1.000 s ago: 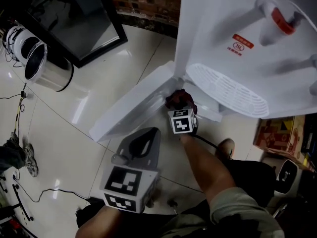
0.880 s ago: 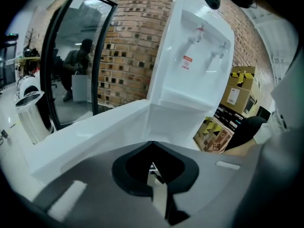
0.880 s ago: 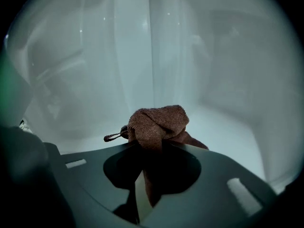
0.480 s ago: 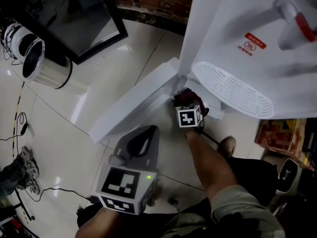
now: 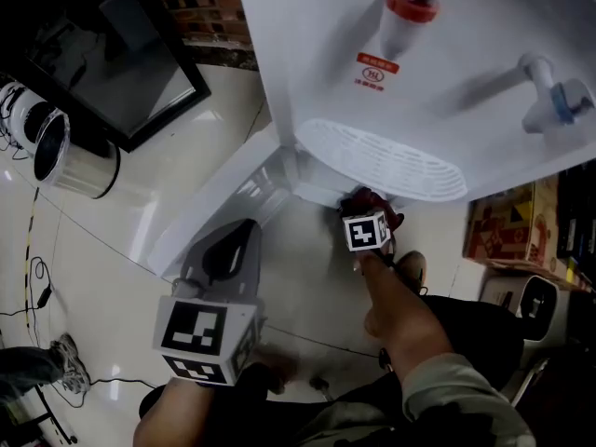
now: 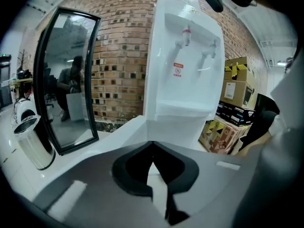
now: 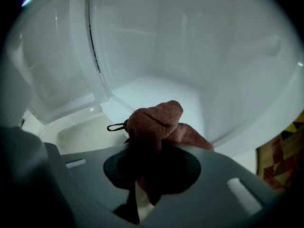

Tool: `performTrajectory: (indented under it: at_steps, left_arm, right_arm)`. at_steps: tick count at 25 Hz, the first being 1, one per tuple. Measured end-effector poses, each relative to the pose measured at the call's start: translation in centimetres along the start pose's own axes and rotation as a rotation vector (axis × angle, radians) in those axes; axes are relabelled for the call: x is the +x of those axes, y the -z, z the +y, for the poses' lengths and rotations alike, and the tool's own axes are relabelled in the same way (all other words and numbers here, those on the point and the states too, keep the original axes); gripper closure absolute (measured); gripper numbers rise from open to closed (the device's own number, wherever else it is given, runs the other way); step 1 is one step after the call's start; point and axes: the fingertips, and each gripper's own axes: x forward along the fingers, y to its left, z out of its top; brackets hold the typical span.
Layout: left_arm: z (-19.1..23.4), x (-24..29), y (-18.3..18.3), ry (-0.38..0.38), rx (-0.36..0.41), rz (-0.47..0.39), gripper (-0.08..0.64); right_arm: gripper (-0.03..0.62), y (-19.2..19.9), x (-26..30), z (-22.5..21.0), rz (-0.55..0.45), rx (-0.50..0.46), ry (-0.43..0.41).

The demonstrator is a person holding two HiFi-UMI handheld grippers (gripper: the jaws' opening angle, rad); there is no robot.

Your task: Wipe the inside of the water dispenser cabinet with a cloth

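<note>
Right claw (image 7: 145, 171) grips cloth (image 7: 156, 122) inside open cabinet (image 7: 199, 51).

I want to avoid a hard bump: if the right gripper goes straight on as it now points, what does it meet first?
Probably the cabinet floor; the cloth in the right gripper would touch it first. Depth is unclear.

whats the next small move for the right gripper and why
Probably ease the right gripper forward and down until the cloth presses the cabinet floor: its jaws grip the bunched cloth at the open cabinet's mouth, seemingly short of that surface.
</note>
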Motion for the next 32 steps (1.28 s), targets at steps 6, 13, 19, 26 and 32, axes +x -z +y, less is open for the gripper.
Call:
performTrajectory:
  at_steps: [6,13,19,26,32]
  left_arm:
    - [-1.0,0.7,-1.0,0.023,0.024,-0.012,0.56]
    - [-1.4,1.4,-2.0,0.039,0.042,-0.028,0.56]
    - [-0.9,-0.2,-2.4,0.036,0.065,-0.042,0.56]
    - [0.9,-3.9,-4.0,0.001,0.127,-0.084,0.499]
    - [3.4,-6.9,-4.7,-0.036,0.117,-0.122,0.447]
  right_arm:
    - [0.508,2.7,-1.5,-3.9,0.03,0.053,0.042]
    - [0.509,5.2,-2.5,-6.8,0.084,0.081,0.06]
    - [0.509,4.1,-5.9,-7.0,0.123,-0.026,-0.013]
    - [0.509,-0.7,-14.1,-7.1,0.158,-0.341,-0.129]
    - [0.509,-2.9,-24.1,-3.1,0.149,-0.568,-0.183]
